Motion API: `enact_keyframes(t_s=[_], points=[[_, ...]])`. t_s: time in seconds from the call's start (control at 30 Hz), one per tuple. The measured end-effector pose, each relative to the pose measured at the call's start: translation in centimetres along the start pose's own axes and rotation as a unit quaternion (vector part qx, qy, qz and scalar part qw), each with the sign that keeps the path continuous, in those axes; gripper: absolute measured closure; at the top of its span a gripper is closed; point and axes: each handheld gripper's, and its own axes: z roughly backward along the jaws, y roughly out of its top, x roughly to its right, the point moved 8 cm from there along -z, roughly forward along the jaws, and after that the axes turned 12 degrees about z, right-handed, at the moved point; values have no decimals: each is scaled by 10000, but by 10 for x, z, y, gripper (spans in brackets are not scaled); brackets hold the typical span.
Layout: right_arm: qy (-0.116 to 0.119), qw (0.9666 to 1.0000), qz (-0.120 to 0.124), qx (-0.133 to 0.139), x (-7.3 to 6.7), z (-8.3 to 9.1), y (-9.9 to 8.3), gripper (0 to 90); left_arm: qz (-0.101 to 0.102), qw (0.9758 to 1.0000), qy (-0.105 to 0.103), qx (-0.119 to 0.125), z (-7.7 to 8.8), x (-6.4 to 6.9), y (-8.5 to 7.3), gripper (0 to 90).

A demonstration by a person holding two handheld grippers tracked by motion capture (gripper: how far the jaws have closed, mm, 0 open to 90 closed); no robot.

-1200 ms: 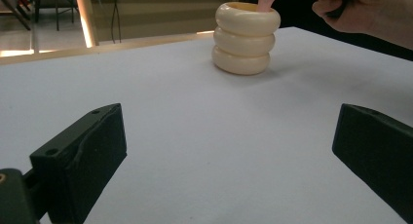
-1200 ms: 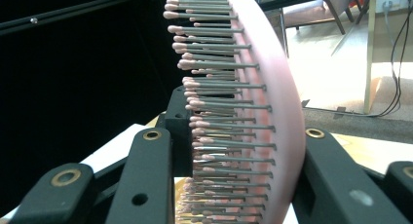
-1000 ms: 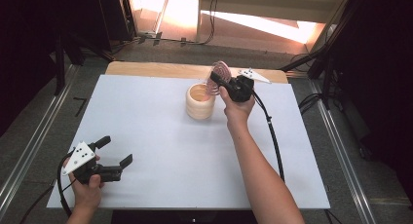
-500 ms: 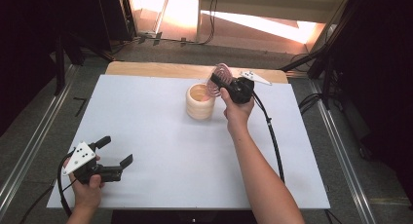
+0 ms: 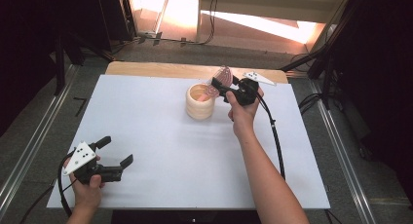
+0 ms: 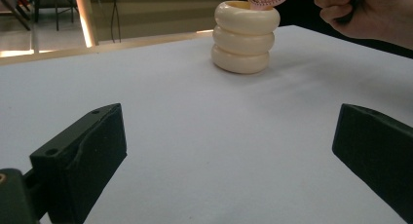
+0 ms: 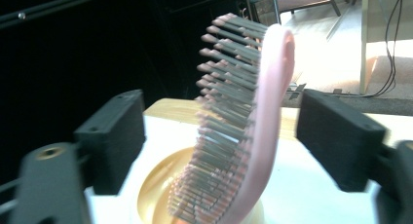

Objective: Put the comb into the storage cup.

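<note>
Left gripper [image 5: 113,158]: nearest the person, resting low over the white table [image 5: 146,151] at its front left corner; its jaws stand spread wide with nothing between them, as the left gripper view [image 6: 229,156] shows bare table in the gap.

Table middle: plain white surface, well apart from both hands' work.

Holder [image 5: 200,101]: a cream, ribbed cup of three stacked rings, standing upright toward the far side of the table; it looks squat and stable.

Hairbrush [image 7: 243,121]: pink, standing tilted with its lower end down inside the holder and its bristled head [image 5: 223,76] leaning out over the rim toward the far right.

Right gripper [image 7: 221,136]: just beside the holder on its right, its jaws have just been opening and now stand apart on either side of the brush, pads clear of it.

Handling: the brush is probably light, stiff plastic with springy pins; the smooth curved back may slip, so a regrip belongs on the flat edges of the head or the neck, not across the bristles.

Risk: a sideways pull could tip the holder.
</note>
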Motion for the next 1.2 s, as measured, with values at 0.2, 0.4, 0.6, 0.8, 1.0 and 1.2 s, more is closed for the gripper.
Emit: enact_keyframes(t_s=[0.2, 0.4, 0.6, 0.8, 1.0, 1.2], points=[[-11, 9996, 280, -103, -4, 8, -2, 75, 0, 10000, 4, 1, 0, 0, 0, 0], [-159, 9992, 359, -91, -1, 18, -6, 0, 4, 10000, 5, 5, 0, 0, 0, 0], [-132, 9986, 513, -95, -1, 28, -9, 0, 2, 10000, 10, -1, 0, 0, 0, 0], [-145, 9971, 722, -166, -5, 36, -14, 0, -2, 10000, 22, -2, 0, 0, 0, 0], [-136, 9963, 828, -196, -7, 44, -20, 0, 0, 10000, 23, -1, 0, 0, 0, 0], [-136, 9953, 939, -214, -9, 54, -26, 0, -2, 10000, 16, -1, 0, 0, 0, 0]])
